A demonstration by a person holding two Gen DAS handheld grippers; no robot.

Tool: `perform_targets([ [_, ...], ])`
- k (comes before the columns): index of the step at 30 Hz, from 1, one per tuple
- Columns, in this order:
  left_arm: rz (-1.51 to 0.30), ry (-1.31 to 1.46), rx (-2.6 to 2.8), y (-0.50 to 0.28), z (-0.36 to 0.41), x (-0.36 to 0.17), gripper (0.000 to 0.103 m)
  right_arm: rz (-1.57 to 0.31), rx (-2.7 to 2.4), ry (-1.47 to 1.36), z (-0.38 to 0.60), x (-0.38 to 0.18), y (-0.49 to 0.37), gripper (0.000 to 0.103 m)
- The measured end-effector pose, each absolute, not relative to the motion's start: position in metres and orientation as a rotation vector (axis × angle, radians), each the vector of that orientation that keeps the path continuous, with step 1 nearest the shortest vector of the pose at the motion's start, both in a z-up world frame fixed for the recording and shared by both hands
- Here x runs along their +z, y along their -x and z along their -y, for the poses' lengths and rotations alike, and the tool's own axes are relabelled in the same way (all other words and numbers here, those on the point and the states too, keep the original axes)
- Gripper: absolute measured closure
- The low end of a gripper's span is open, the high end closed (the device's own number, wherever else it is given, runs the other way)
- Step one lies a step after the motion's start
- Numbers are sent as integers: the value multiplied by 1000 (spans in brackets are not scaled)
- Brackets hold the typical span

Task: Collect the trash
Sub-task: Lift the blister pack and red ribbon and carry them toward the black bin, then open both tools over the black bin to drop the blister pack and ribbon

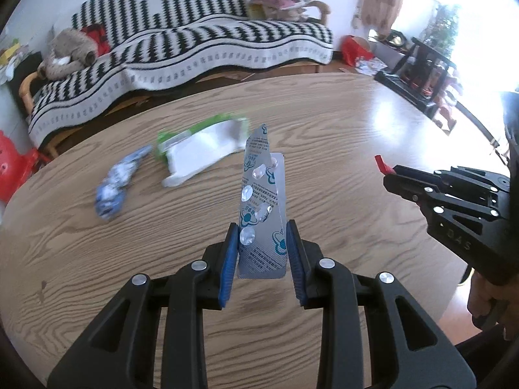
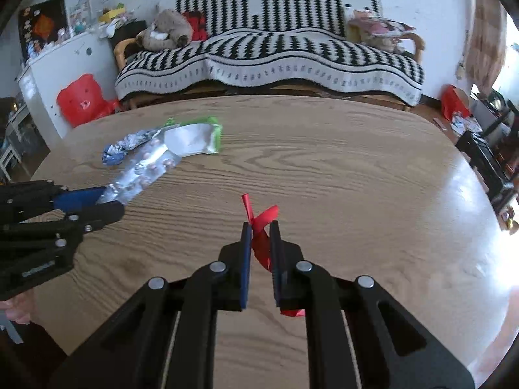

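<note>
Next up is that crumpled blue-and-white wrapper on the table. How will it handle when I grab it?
The blue-and-white wrapper looks like thin crinkled foil or film, so probably very light and floppy, deforming under the pads. It lies loose on the smooth wooden table, so a nudge would likely slide it. Its twisted end near the green-and-white packet seems the easiest pinch point.

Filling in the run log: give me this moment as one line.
left tool: shut on blister pack | right tool: shut on red wrapper | table: green-white packet, blue wrapper uncollected
</note>
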State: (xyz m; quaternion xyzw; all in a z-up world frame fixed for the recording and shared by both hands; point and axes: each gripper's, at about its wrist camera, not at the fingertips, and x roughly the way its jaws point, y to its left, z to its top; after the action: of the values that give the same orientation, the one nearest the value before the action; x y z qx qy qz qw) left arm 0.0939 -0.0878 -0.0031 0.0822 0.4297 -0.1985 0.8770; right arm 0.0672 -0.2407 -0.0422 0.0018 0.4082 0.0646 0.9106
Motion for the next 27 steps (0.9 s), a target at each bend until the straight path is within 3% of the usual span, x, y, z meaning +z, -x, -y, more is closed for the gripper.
perform_targets([
  [17, -832, -247, -798, -14, 293, 5, 74, -772, -204, -207, 438, -10, 69, 91],
  [27, -861, -347, -1057, 61, 414, -31, 74, -775, -401, -398, 556, -32, 158, 91],
])
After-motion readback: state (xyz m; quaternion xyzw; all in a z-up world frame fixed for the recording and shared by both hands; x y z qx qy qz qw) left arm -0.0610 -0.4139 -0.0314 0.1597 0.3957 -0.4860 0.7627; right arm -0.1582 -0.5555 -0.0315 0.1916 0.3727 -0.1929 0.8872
